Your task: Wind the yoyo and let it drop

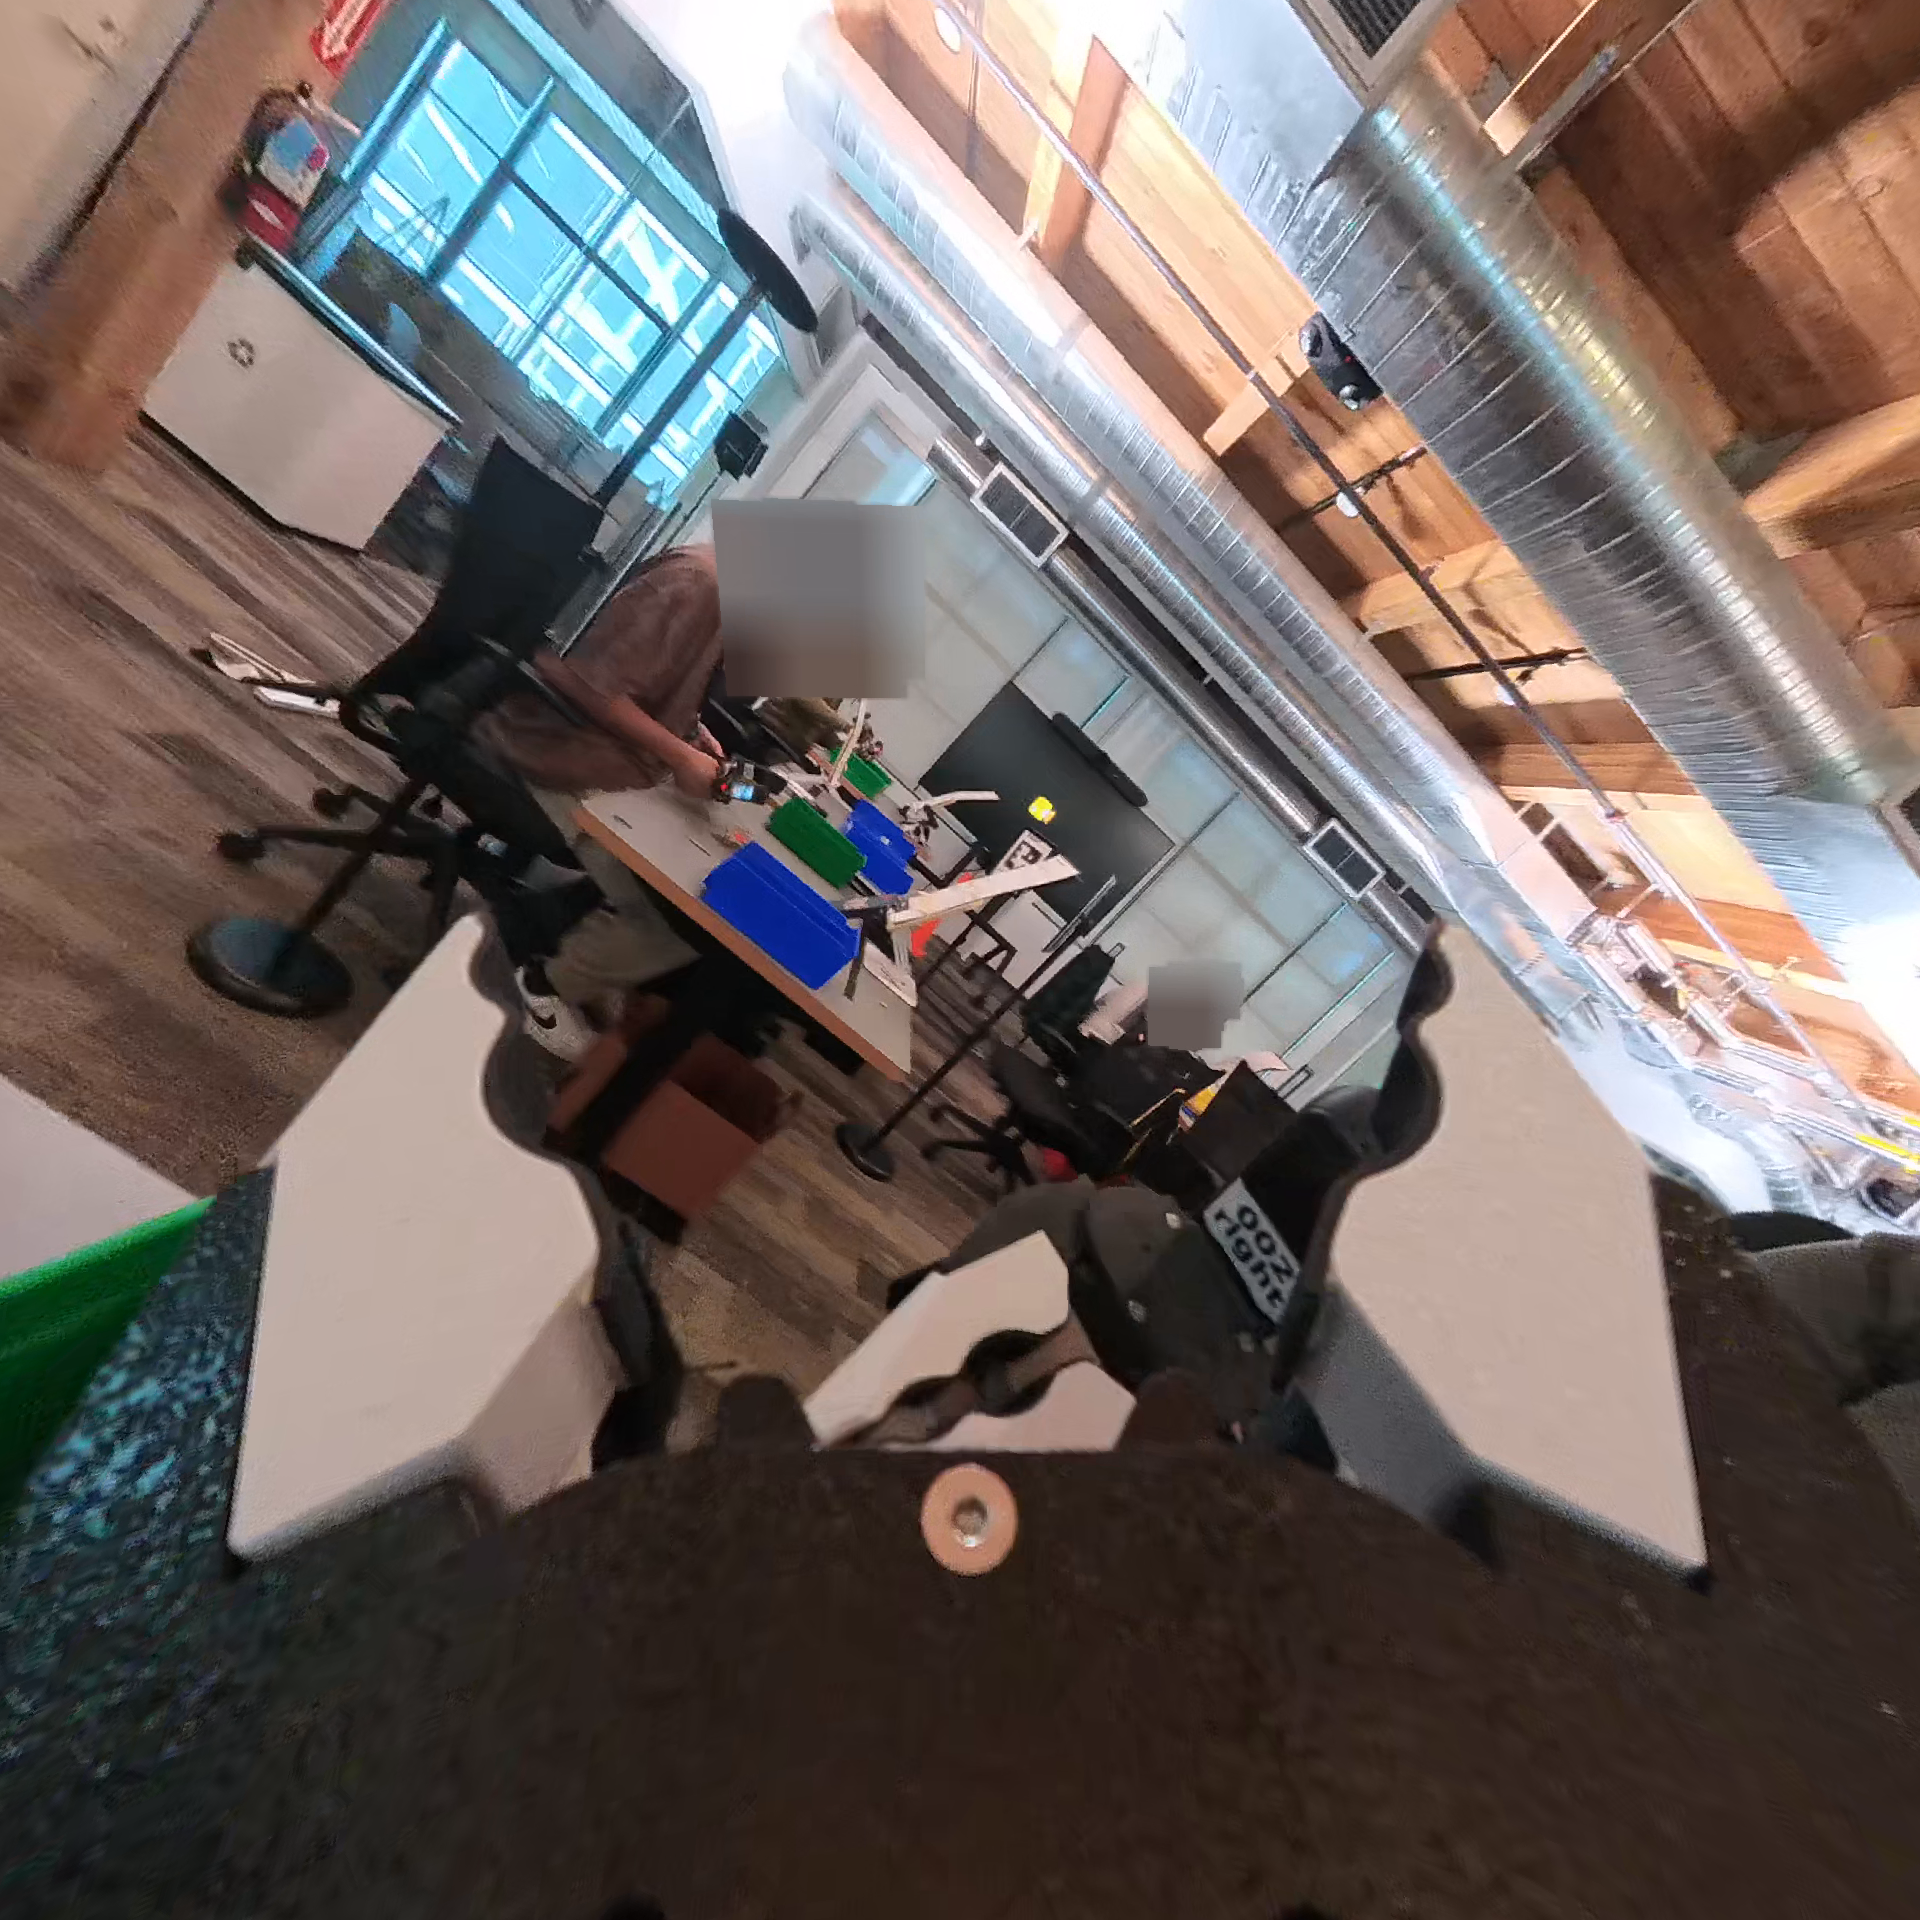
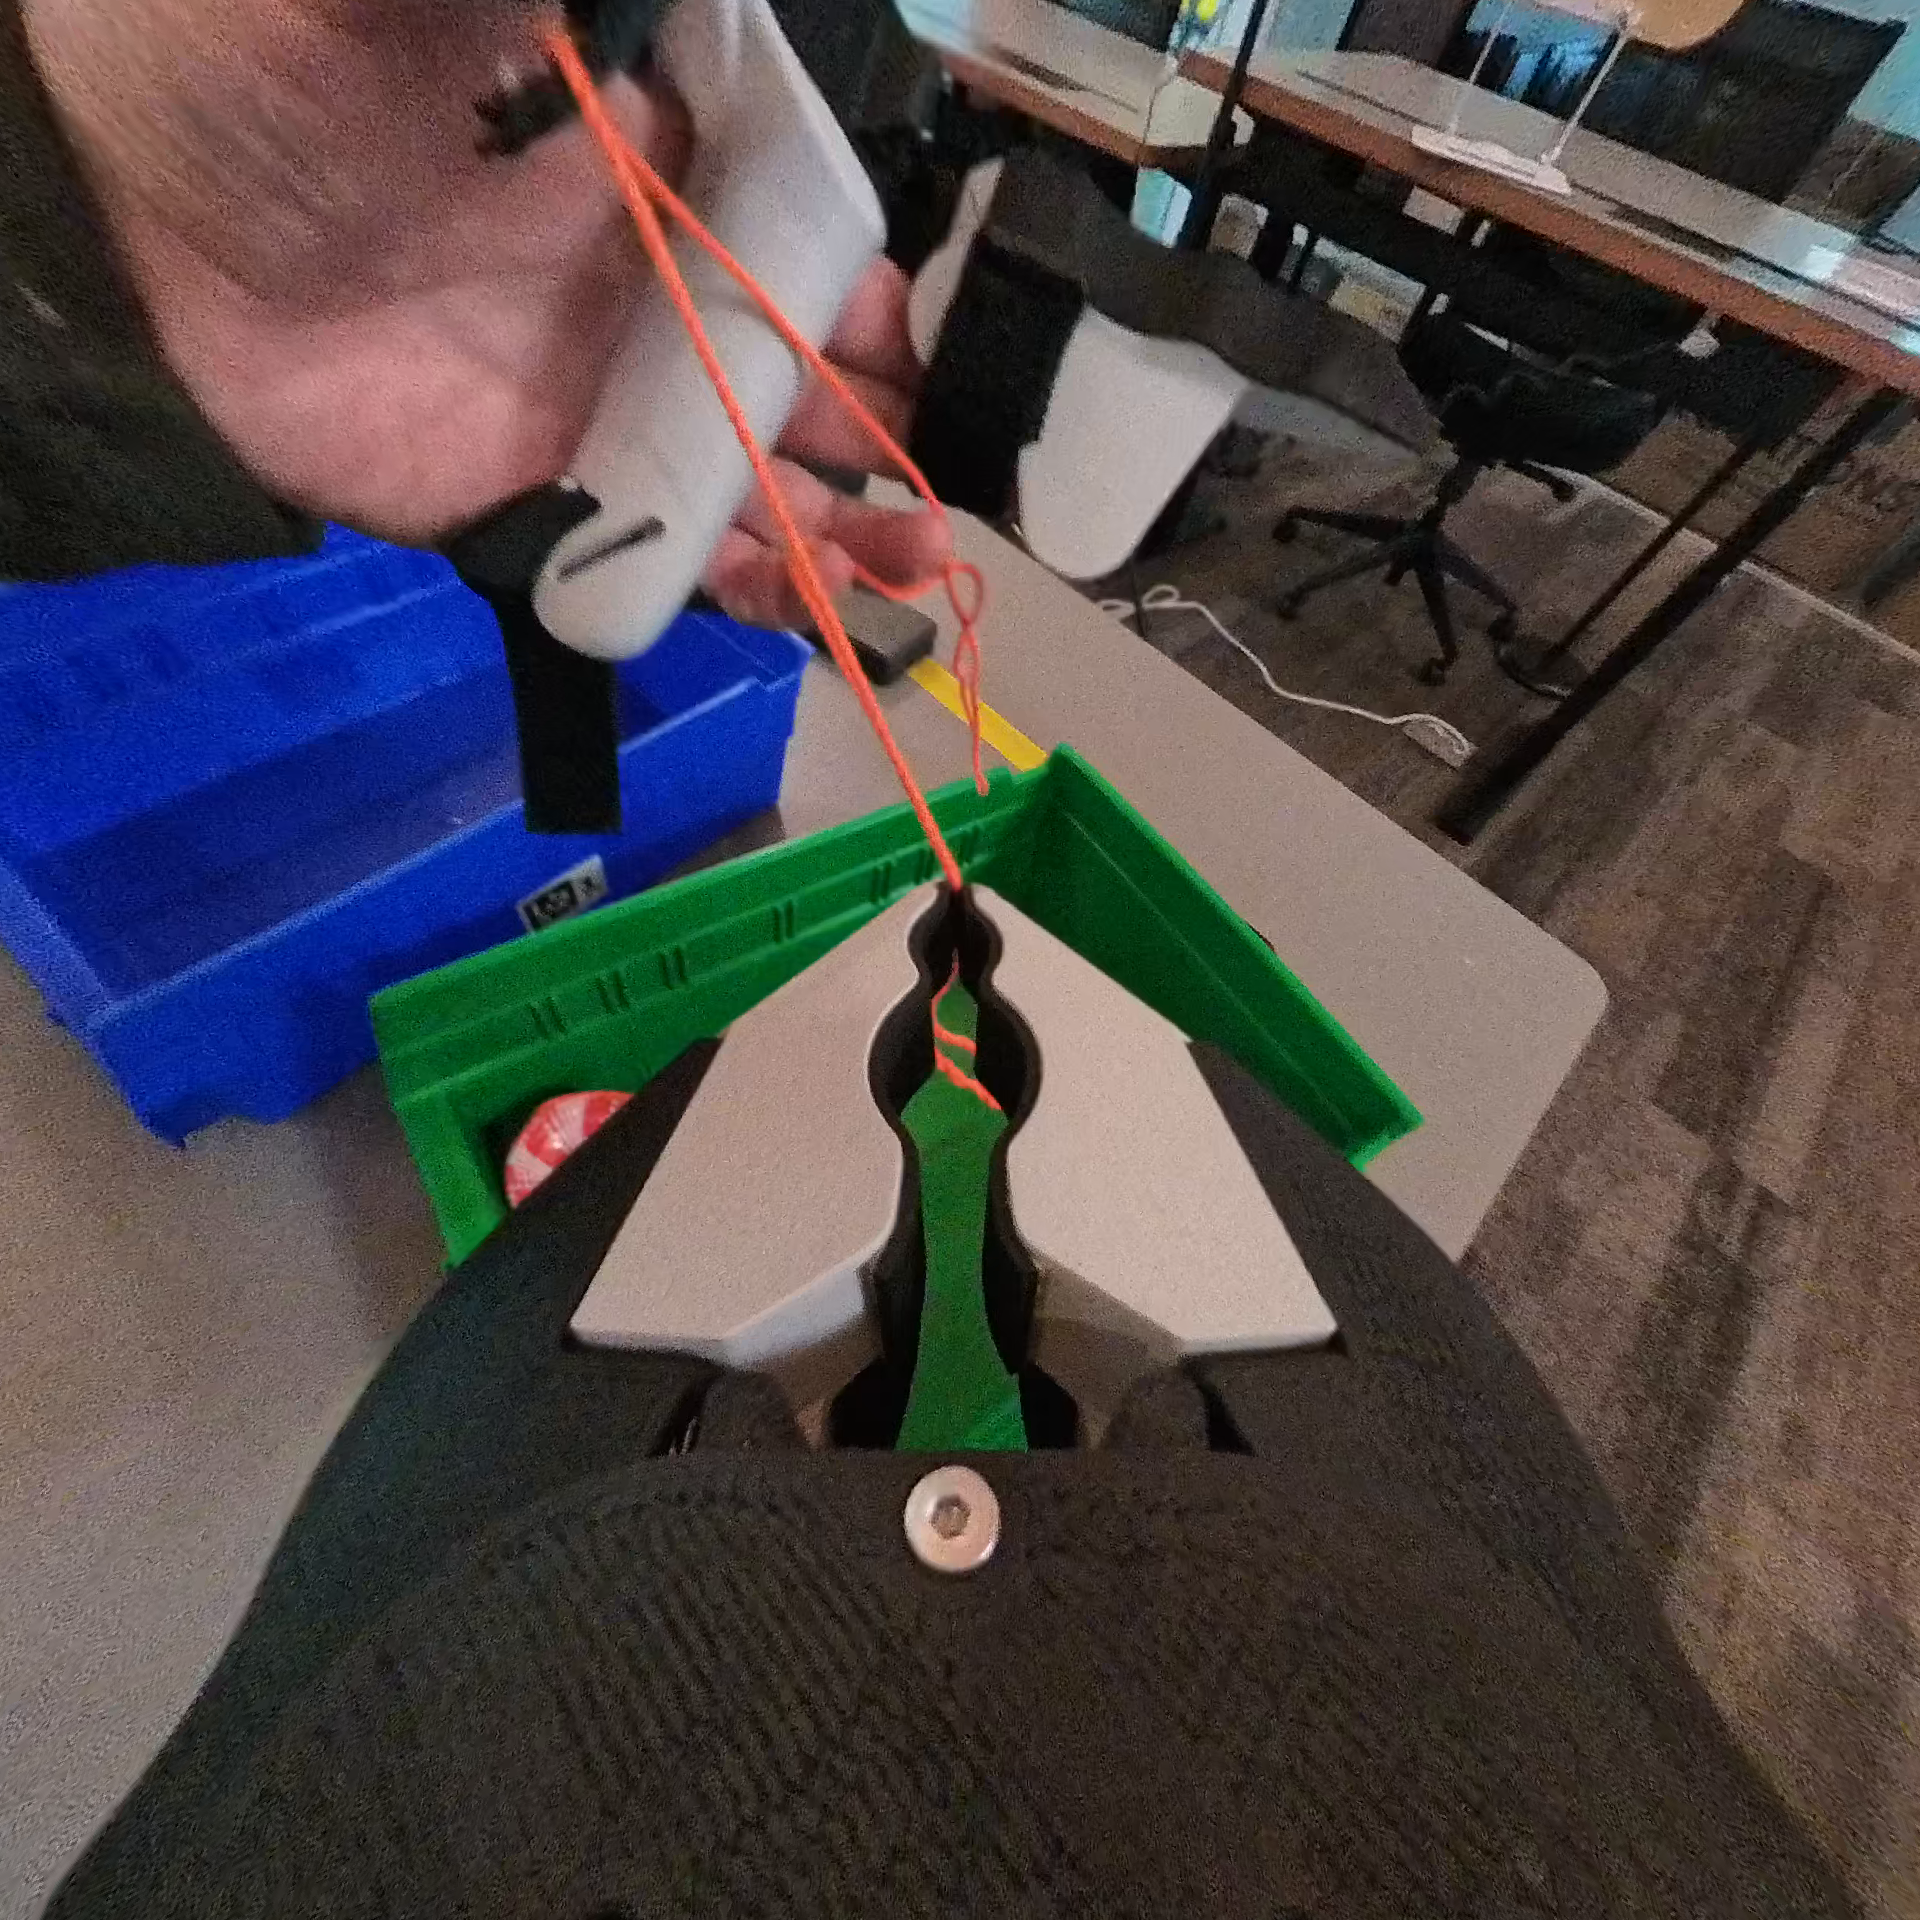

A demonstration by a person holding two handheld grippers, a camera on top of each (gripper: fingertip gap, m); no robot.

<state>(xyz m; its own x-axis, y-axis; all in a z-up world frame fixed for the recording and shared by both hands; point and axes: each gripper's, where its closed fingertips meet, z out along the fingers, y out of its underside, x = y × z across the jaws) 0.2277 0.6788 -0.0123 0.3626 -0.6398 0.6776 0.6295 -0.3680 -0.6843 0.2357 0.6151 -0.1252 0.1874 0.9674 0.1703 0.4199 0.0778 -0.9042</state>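
Note:
My right gripper (image 2: pixel 956 904) is shut on a thin orange string (image 2: pixel 758 447), pinched at the fingertips. The string runs up and left, out of the top of the right wrist view, beside a hand (image 2: pixel 343 312) that holds a white handle. A loose twisted loop of string (image 2: pixel 966 634) hangs over the green bin (image 2: pixel 1174 925). The red and white yoyo (image 2: pixel 561 1138) lies in that bin, mostly hidden behind my right finger. My left gripper (image 1: pixel 951 935) is wide open and empty, tilted up toward the room. The right gripper (image 1: pixel 862 1423) shows shut just below it.
A blue bin (image 2: pixel 260 831) stands left of the green bin on the grey table (image 2: pixel 1351 935); the table's edge and the floor lie to the right. A corner of the green bin (image 1: pixel 62 1320) shows low left. A person (image 1: pixel 623 686) works at a far table with bins. The left gripper's tips are roughly 12 cm from the right gripper's.

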